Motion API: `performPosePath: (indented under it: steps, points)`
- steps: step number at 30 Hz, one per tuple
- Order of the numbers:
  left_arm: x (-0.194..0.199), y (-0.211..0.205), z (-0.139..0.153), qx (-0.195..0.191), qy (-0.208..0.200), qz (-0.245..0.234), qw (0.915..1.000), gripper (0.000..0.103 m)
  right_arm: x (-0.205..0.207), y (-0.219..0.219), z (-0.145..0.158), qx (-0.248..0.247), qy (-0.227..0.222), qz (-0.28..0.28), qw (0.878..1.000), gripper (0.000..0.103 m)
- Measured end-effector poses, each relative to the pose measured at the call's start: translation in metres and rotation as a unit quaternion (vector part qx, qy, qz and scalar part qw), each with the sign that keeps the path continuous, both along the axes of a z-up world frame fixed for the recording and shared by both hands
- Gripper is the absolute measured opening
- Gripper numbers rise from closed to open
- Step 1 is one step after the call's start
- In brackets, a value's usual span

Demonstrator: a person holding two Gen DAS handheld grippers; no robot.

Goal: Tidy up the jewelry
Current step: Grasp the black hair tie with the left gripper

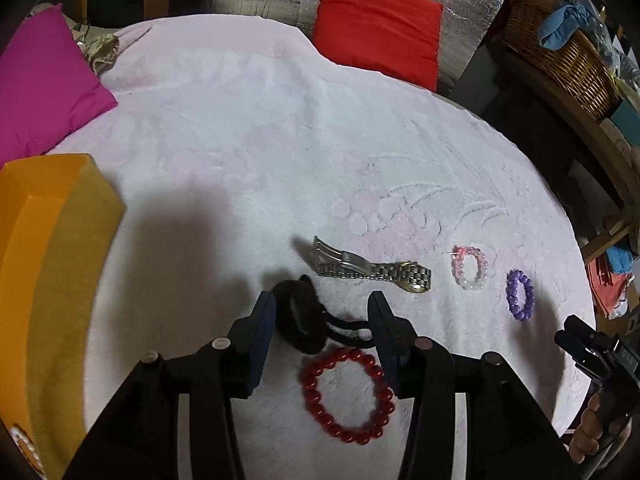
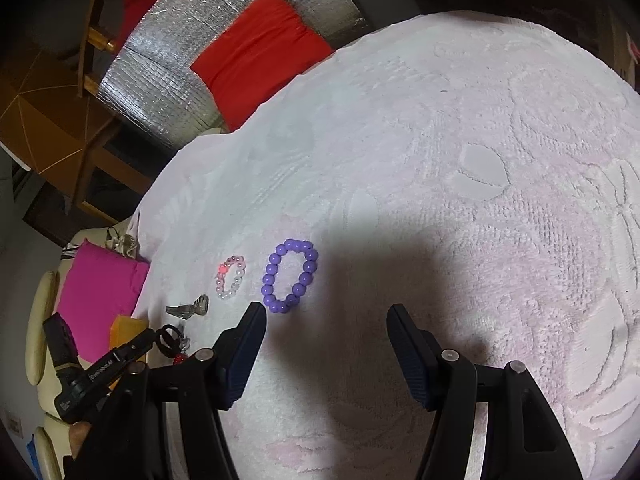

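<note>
Left gripper [image 1: 322, 320] parted around black fuzzy hair tie [image 1: 298, 320], ungripped; right gripper [image 2: 326, 332] open, empty. Red bead bracelet [image 1: 346, 394], steel watch [image 1: 372, 270], purple bead bracelet [image 2: 290, 276] unsorted; orange box [image 1: 48, 216] unfilled, seemingly.

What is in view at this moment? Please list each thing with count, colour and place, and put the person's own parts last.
Red bead bracelet: one, red, on the cover, nearest the left tool.
Black hair tie: one, black, between the left tool's open fingers.
Watch: one, silver with gold case, flat beyond the hair tie.
Pink bead bracelet: one, pink and white, beside the watch.
Purple bead bracelet: one, purple, ahead of the right tool.
Orange box: one, orange, left edge of the left view.
Cushions: magenta, red, at the far edges.
Wicker basket: one, tan, far right.
Bed cover: one, pale pink, beneath everything.
Left tool: black, open.
Right tool: black, open, empty.
</note>
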State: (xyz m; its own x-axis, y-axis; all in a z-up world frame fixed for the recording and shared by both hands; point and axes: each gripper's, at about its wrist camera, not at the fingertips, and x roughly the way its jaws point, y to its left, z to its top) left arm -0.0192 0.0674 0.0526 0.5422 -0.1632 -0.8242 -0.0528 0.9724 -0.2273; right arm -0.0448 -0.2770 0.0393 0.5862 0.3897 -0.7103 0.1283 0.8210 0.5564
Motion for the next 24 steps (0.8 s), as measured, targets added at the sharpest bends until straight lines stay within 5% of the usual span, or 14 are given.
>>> performPosePath:
  steps: [2,5,13,18,24]
  points:
    - [0.005,-0.004,-0.006,0.011,0.009,0.002,0.9999,0.048,0.001,0.004,0.000,-0.002,0.000,0.005,1.000,0.067]
    - [0.011,-0.004,-0.014,0.021,0.020,0.002,0.9996,0.011,0.003,0.010,0.000,-0.009,-0.003,0.011,1.000,0.067]
    - [-0.008,0.027,0.010,0.033,-0.020,0.033,0.9987,0.011,0.004,0.017,0.000,-0.004,-0.003,0.015,1.000,0.067]
    - [-0.015,0.048,0.014,0.039,-0.015,0.048,0.9980,0.035,0.002,0.027,0.002,-0.007,-0.008,0.022,1.000,0.067]
    - [-0.017,0.051,0.001,0.046,0.003,0.044,0.9980,0.035,0.003,0.026,0.002,-0.014,-0.009,0.016,1.000,0.067]
